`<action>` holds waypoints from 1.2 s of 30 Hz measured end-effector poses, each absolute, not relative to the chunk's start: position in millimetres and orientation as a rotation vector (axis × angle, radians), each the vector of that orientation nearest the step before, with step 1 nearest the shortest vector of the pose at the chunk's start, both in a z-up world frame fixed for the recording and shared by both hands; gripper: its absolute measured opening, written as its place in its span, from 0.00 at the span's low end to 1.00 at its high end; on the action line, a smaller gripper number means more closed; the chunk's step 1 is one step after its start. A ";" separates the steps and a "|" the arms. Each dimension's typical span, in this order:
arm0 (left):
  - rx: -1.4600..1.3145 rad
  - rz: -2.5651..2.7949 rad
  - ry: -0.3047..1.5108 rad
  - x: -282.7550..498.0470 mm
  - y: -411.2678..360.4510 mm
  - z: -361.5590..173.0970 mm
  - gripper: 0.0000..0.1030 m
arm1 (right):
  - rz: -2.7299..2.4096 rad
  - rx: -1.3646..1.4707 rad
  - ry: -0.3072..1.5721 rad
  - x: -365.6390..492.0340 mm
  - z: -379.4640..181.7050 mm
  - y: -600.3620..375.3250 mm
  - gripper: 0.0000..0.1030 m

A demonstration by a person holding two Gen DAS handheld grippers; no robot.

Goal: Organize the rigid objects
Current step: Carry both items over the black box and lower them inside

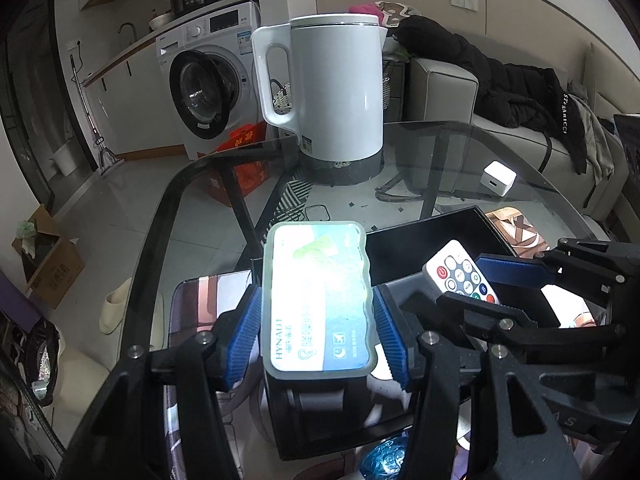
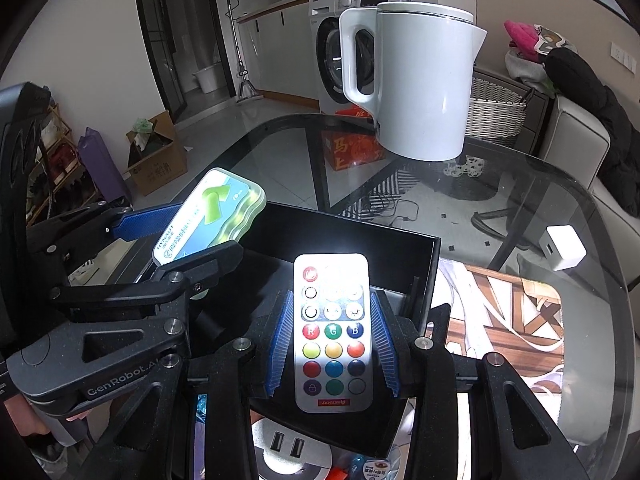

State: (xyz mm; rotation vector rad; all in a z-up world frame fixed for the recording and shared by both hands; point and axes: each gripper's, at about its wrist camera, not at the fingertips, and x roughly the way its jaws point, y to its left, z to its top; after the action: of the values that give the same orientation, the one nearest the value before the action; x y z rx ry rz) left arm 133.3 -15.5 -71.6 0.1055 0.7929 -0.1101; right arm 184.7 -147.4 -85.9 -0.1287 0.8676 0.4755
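My left gripper (image 1: 316,328) is shut on a flat translucent case (image 1: 318,296) with a green and blue label, its blue pads pressing both long sides. The case hangs over the left part of an open black box (image 1: 424,236). In the right wrist view the same case (image 2: 212,212) shows tilted at the left above the black box (image 2: 360,232). My right gripper (image 2: 332,340) is shut on a white remote control (image 2: 331,332) with coloured buttons, held over the box's inside. From the left wrist view the remote (image 1: 460,272) pokes out at the right.
A white electric kettle (image 1: 336,88) stands on the glass table (image 1: 440,152) behind the box. A small white charger cube (image 2: 562,246) lies at the right, by a printed mat (image 2: 508,312). Past the table stand a washing machine (image 1: 208,80) and a sofa with dark clothes.
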 end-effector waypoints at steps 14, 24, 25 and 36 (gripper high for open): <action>0.117 -0.108 0.793 131.9 -16.9 -71.2 0.54 | 0.478 -0.141 0.870 182.8 -86.3 -146.8 0.38; 0.094 -0.087 0.806 132.5 -10.6 -74.8 0.67 | 0.487 -0.166 0.873 177.8 -89.3 -147.6 0.39; 0.091 -0.088 0.805 132.2 -10.3 -75.0 0.67 | 0.488 -0.165 0.873 177.5 -89.0 -147.9 0.39; 0.085 -0.070 0.779 129.2 -8.0 -70.8 0.68 | 0.491 -0.128 0.884 176.0 -85.4 -152.1 0.46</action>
State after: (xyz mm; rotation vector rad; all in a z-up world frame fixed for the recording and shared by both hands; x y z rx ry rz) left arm 129.2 -8.0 -70.8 0.0847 0.7792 -0.0702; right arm 176.0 -152.1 -85.4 -0.1280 0.8838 0.4906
